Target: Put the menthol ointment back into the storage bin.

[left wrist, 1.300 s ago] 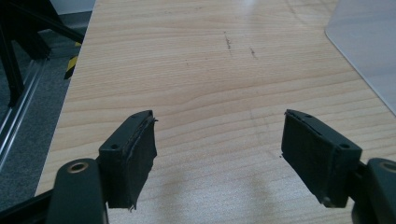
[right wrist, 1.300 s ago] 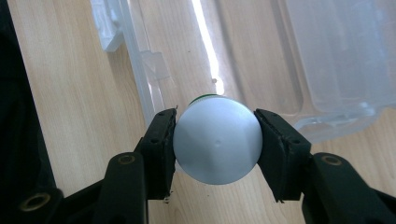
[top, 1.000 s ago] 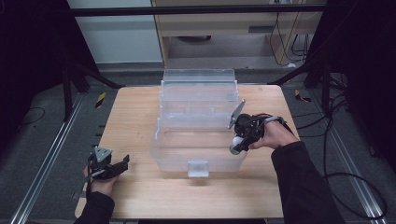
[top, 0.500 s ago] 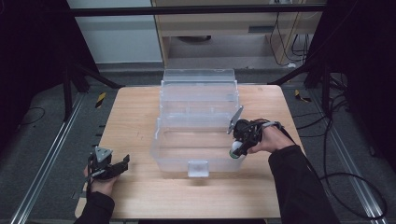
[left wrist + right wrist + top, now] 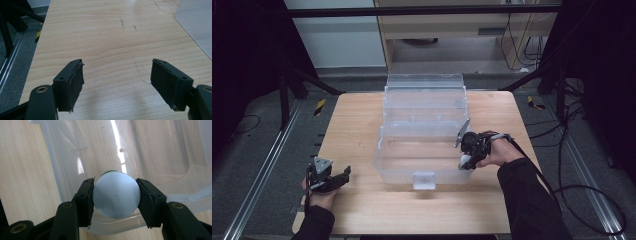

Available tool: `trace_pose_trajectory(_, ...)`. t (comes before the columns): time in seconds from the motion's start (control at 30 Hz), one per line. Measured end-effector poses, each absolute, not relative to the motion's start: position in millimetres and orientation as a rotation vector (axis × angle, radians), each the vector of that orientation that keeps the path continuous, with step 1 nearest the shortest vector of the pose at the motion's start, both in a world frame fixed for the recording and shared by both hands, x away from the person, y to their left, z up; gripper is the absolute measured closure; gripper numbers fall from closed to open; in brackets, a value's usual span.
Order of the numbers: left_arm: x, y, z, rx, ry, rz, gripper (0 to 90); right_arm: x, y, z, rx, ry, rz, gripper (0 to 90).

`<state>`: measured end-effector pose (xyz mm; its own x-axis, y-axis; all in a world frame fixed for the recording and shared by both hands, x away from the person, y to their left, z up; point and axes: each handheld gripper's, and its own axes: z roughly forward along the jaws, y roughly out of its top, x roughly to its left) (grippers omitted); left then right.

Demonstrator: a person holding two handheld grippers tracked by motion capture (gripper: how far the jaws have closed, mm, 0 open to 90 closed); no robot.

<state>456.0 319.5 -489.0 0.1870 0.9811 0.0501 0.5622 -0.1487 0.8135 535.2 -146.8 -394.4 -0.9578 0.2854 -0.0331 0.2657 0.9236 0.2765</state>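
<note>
Over the front right corner of the clear bin (image 5: 427,150) on the table (image 5: 357,125), your right gripper (image 5: 115,195) clamps a light, smooth, rigid white-capped container (image 5: 116,197) across its round sides, slippery there; left gripper (image 5: 117,80) gapes empty.

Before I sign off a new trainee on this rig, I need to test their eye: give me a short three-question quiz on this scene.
1. True or false: the left gripper holds something.
2. The right gripper is closed on: A) a yellow tool, B) a pale round-ended container, C) the bin's latch.
3. Over which part of the clear plastic bin does the held container hang?

Key
1. False: its jaws stand apart over bare wooden table.
2. B: pads press both sides of the container, which shows a green edge behind its pale end.
3. Just inside the bin's front right corner, by the rim.
</note>
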Motion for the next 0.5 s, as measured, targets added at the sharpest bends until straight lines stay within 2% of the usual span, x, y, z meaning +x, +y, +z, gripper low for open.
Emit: trace_pose_trajectory(0.5, 456.2, 319.6, -489.3, 1.808, 1.453, 0.804, 25.6, 536.3, -145.7, -403.8, 0.44, 3.03, 0.406, 50.1)
